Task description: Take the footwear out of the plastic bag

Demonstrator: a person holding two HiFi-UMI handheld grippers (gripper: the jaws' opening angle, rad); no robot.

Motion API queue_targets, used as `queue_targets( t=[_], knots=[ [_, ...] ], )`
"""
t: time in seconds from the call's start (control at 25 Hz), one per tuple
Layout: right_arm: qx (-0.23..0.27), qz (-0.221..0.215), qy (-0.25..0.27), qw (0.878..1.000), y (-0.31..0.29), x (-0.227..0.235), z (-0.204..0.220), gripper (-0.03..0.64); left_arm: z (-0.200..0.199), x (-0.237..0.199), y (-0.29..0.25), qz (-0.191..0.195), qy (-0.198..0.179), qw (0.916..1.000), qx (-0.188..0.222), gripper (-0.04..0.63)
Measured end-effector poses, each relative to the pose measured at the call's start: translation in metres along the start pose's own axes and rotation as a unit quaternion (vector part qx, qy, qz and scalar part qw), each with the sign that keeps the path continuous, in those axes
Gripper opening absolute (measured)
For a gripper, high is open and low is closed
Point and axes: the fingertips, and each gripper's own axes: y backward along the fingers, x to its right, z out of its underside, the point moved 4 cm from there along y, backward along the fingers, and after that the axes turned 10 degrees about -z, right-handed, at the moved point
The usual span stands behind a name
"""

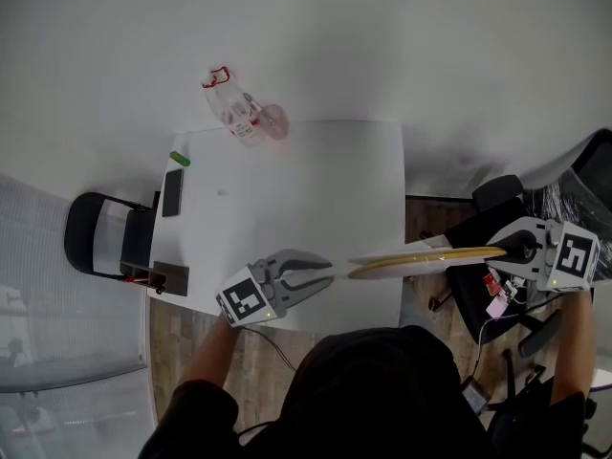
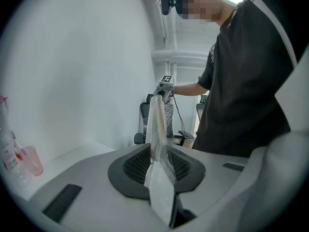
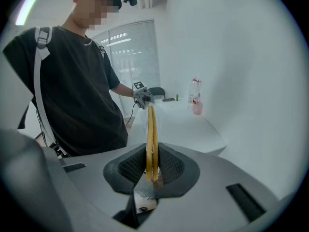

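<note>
Left pads nearly together, pinching a fold of the clear bag. Right pads closed on one end of the flat yellow footwear, a wad of film bunched just beneath them. We held the left gripper over the near edge of the table and the right gripper well off its right side, above the floor. The bag and the pair were stretched level in the air between the two.

Most of the yellow length appeared to lie inside the film, so we judged the pull barely begun. To do it cleanly, the left pinch had to stay on film alone, clear of the soles. The right hand needed to draw straight along their length, away from the left, keeping them level so the bag's mouth would not snag. The loose film under the right pads could drag the bag along with the pair. A bottle stood far across the table, out of the way.
</note>
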Motion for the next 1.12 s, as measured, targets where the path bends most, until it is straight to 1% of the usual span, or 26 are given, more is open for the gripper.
queue_targets(
  t=[0.08, 0.2, 0.32, 0.44, 0.56, 0.68, 0.72, 0.88, 1.0, 1.12],
  knots=[
    [0.001, 0.001, -0.009, 1.000, 0.003, -0.001, -0.002, 0.066, 0.001, -0.002, 0.002, -0.009, 0.007, 0.9999, 0.002, 0.059],
    [0.010, 0.014, -0.033, 0.999, 0.007, 0.003, -0.008, 0.066, 0.004, -0.012, 0.010, -0.027, 0.020, 0.9994, 0.005, 0.048],
    [0.004, 0.015, -0.011, 1.000, 0.016, 0.008, -0.006, 0.066, 0.008, -0.021, 0.017, -0.056, 0.047, 0.9972, 0.009, 0.040],
    [0.007, 0.026, -0.012, 1.000, 0.026, 0.006, -0.004, 0.066, 0.012, -0.025, 0.022, -0.075, 0.073, 0.9945, 0.011, 0.035],
    [0.011, 0.038, -0.016, 0.999, 0.034, 0.005, -0.002, 0.066, 0.014, -0.027, 0.023, -0.079, 0.081, 0.9935, 0.012, 0.032],
    [0.014, 0.041, -0.022, 0.999, 0.039, 0.004, 0.003, 0.066, 0.022, -0.028, 0.024, -0.089, 0.089, 0.9921, -0.002, 0.029],
    [0.016, 0.041, -0.023, 0.999, 0.040, 0.004, 0.004, 0.066, 0.024, -0.028, 0.024, -0.090, 0.091, 0.9918, -0.002, 0.029],
    [0.020, 0.039, -0.024, 0.999, 0.044, 0.003, 0.006, 0.066, 0.016, -0.025, 0.020, -0.082, 0.093, 0.9921, 0.019, 0.027],
    [0.022, 0.039, -0.026, 0.999, 0.047, 0.002, 0.007, 0.066, 0.018, -0.026, 0.021, -0.087, 0.096, 0.9915, 0.008, 0.026],
    [0.022, 0.039, -0.024, 0.999, 0.048, 0.002, 0.005, 0.066, 0.017, -0.027, 0.023, -0.091, 0.094, 0.9914, 0.007, 0.026]
  ],
)
